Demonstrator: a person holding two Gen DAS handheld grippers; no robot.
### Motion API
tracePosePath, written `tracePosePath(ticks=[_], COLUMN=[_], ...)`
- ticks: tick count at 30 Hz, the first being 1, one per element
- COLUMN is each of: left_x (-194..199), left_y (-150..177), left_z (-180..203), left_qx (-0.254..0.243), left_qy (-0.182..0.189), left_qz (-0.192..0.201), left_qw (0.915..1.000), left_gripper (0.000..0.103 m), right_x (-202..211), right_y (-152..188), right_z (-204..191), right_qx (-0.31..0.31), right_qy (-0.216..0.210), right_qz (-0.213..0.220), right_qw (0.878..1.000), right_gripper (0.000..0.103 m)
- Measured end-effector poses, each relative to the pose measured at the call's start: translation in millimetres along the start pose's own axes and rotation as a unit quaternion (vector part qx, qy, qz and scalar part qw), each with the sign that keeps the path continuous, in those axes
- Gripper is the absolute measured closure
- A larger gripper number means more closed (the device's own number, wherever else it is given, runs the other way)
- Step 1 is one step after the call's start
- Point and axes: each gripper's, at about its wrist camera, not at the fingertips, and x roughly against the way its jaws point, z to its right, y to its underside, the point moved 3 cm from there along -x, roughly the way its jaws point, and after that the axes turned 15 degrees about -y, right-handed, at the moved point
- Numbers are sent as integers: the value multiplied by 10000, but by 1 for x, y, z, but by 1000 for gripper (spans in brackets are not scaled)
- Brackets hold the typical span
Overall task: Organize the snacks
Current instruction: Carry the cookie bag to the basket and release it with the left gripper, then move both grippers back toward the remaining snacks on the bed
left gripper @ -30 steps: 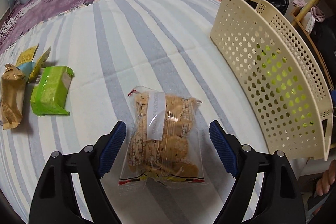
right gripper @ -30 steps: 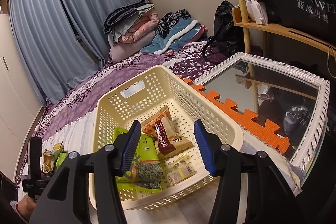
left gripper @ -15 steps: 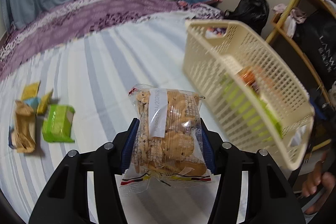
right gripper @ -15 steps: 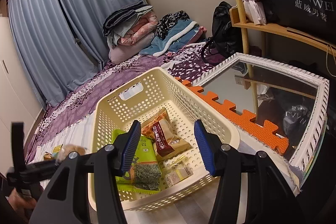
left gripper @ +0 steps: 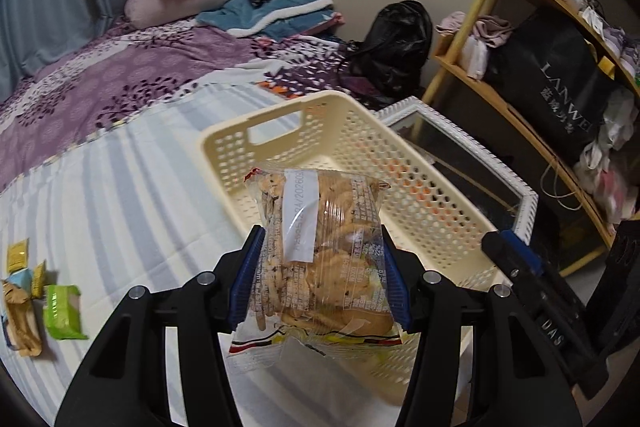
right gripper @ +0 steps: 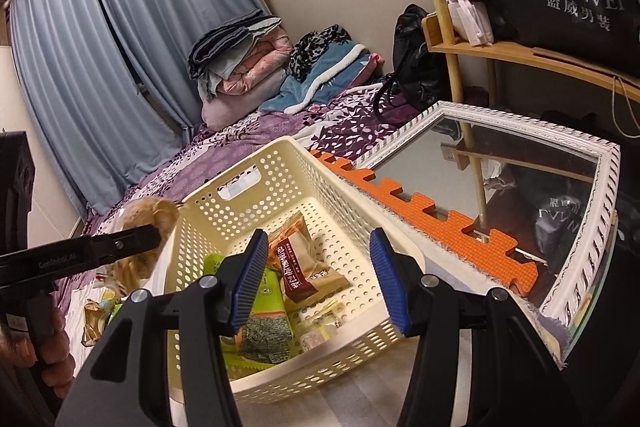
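above near rim of basket, cookie bag held clamped between fingers of left gripper. right gripper empty, fingers apart, over basket. risk: slippery film may be lost from grip; early release drops bag outside rim.

The left wrist camera is looking from above the bed, down and across toward the cream basket, sitting close to its near rim. The right wrist camera is facing the basket from its short end, just as close, looking along it. The 2 views are sharing the basket, the framed mirror beside it and the folded bedding beyond it.
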Motion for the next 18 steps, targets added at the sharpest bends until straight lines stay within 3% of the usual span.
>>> tracePosePath(ticks=[1, 3, 5, 13, 15, 18], left_x=[-3, -7, -7, -2, -2, -2], left_y=[-1, -5, -6, -2, 0, 1], left_z=[4, 12, 12, -10, -18, -26], left_qx=[20, 84, 123, 71, 122, 195], left_qy=[93, 328, 287, -126, -254, -424], left_qz=[-48, -110, -11, 108, 102, 78], left_qw=[9999, 9994, 9995, 9998, 9996, 9989], left_gripper=[47, 31, 22, 20, 10, 8], right_x=[1, 2, 2, -3, -6, -7], right_y=[0, 0, 0, 1, 2, 3], right_z=[2, 3, 4, -1, -6, -16], right_qx=[-19, -42, -34, -41, -6, 116], right_qy=[13, 26, 33, -26, -57, -79], right_qz=[3, 0, -3, -42, -71, -69], right_qw=[10000, 10000, 10000, 10000, 10000, 9999], right_gripper=[50, 50, 50, 49, 42, 38])
